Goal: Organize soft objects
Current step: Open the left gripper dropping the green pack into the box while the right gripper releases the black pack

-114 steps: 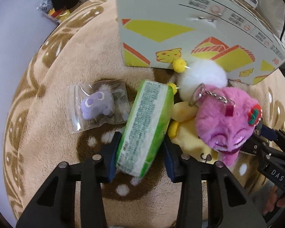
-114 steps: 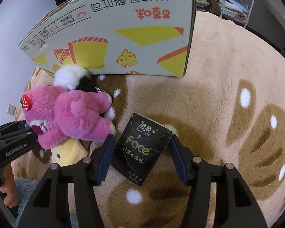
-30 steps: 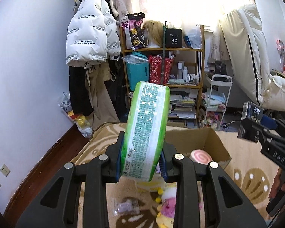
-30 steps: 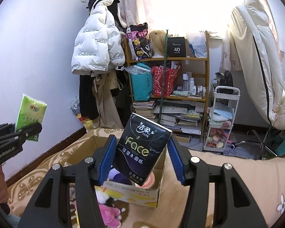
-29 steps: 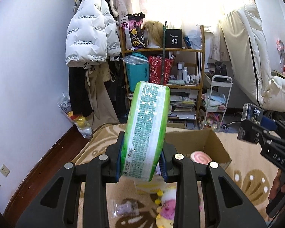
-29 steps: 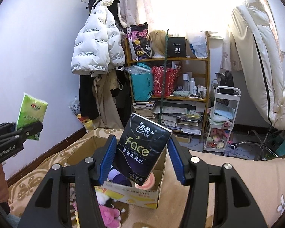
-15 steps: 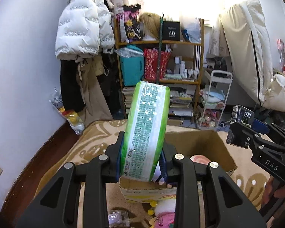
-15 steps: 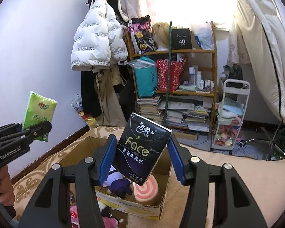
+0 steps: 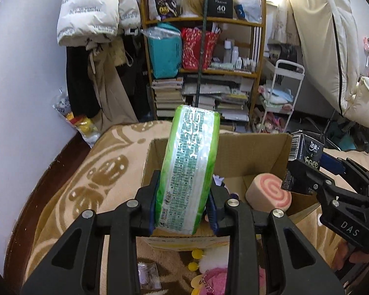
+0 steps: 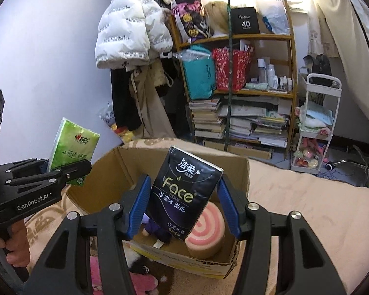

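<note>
My left gripper (image 9: 183, 202) is shut on a green tissue pack (image 9: 189, 169) and holds it above the near edge of an open cardboard box (image 9: 255, 152). My right gripper (image 10: 184, 207) is shut on a black tissue pack (image 10: 184, 194), held over the same box (image 10: 135, 167). The green pack also shows at the left of the right wrist view (image 10: 72, 148), and the black pack at the right of the left wrist view (image 9: 303, 158). Inside the box lie a pink swirl-roll plush (image 10: 209, 233) and a purple plush (image 10: 157, 231).
Pink and white plush toys (image 9: 216, 270) and a small clear bag (image 9: 148, 275) lie on the beige patterned blanket (image 9: 91, 184) in front of the box. Behind stand a cluttered bookshelf (image 9: 209, 73), hanging coats (image 9: 96, 12) and a white cart (image 10: 317, 123).
Both grippers lifted their tissue packs off the blanket and carried them toward the box; over the last second they have come closer and tilted down over its opening.
</note>
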The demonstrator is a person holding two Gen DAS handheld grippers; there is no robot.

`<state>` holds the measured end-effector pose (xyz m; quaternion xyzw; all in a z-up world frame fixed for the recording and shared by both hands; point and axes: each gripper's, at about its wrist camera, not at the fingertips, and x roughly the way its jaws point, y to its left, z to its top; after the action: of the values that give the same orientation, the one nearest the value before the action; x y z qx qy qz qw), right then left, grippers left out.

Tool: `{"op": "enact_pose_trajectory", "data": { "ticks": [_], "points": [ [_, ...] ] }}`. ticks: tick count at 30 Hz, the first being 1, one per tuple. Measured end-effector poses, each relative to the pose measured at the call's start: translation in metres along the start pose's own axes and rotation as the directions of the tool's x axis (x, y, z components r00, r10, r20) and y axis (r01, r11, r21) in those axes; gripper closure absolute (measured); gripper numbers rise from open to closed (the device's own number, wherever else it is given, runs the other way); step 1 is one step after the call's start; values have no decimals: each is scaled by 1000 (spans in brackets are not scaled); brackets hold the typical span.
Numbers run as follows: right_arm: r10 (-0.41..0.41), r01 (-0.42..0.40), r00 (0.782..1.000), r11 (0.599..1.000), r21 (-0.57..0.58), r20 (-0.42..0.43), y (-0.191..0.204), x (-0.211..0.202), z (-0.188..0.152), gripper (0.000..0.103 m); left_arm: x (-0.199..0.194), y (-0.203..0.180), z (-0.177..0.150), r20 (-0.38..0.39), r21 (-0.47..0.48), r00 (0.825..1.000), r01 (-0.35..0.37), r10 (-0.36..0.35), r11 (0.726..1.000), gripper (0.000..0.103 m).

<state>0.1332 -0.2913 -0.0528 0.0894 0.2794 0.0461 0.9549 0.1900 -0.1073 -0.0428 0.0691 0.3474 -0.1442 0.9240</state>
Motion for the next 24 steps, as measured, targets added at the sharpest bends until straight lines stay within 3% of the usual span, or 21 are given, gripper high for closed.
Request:
{"op": "enact_pose_trajectory", "data": {
  "ticks": [10, 12, 16, 20, 24],
  "points": [
    [-7, 8, 999, 999, 36, -31, -8, 5, -3, 41, 16, 1, -12, -82, 40, 997, -3, 6, 999, 68],
    [-8, 10, 999, 999, 41, -37, -8, 5, -4, 35, 15, 2, -12, -84, 37, 996, 1, 2, 999, 54],
    [-13, 15, 998, 999, 34, -55, -5, 4, -5, 34, 12, 3, -11, -94, 38, 995, -11, 14, 999, 50],
    [-38, 40, 998, 999, 29, -50, -1, -4, -3, 17, 5, 7, -8, -102, 37, 995, -18, 22, 999, 47],
    [-50, 50, 998, 999, 9, -38, 2, -16, 2, 9, -9, 13, -6, -91, 37, 995, -35, 39, 999, 38]
  ]
}}
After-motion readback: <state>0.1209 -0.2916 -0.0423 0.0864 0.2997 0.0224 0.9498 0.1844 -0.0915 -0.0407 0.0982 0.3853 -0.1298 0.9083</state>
